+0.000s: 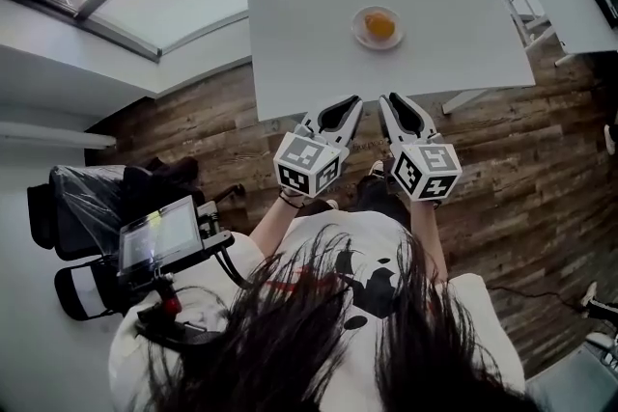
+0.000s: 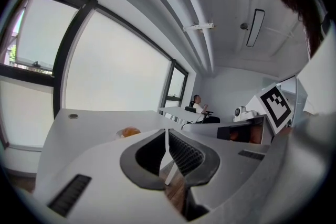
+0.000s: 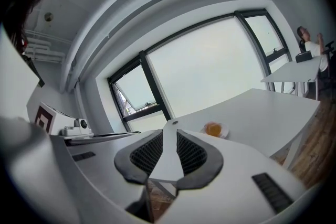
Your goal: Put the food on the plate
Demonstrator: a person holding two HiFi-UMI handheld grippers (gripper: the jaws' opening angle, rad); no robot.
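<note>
Since the orange food point(image 1: 379, 25) is seen lying in the middle of the plate point(image 1: 357, 31), the placing step is judged to be done already, and no other piece of food can be made out away from the plate. The plate is borne by the white table point(image 1: 309, 43). Well short of the plate, past the table's near edge and above the wooden floor point(image 1: 502, 169), the left gripper point(image 1: 355, 101) and the right gripper point(image 1: 388, 99) are held side by side, both pointed towards the plate. Each pair of jaws is drawn together at the tips, and nothing is clamped between them. Little is judged to be called for next: the plate need only be left undisturbed, unless food outside these views is to be fetched.
</note>
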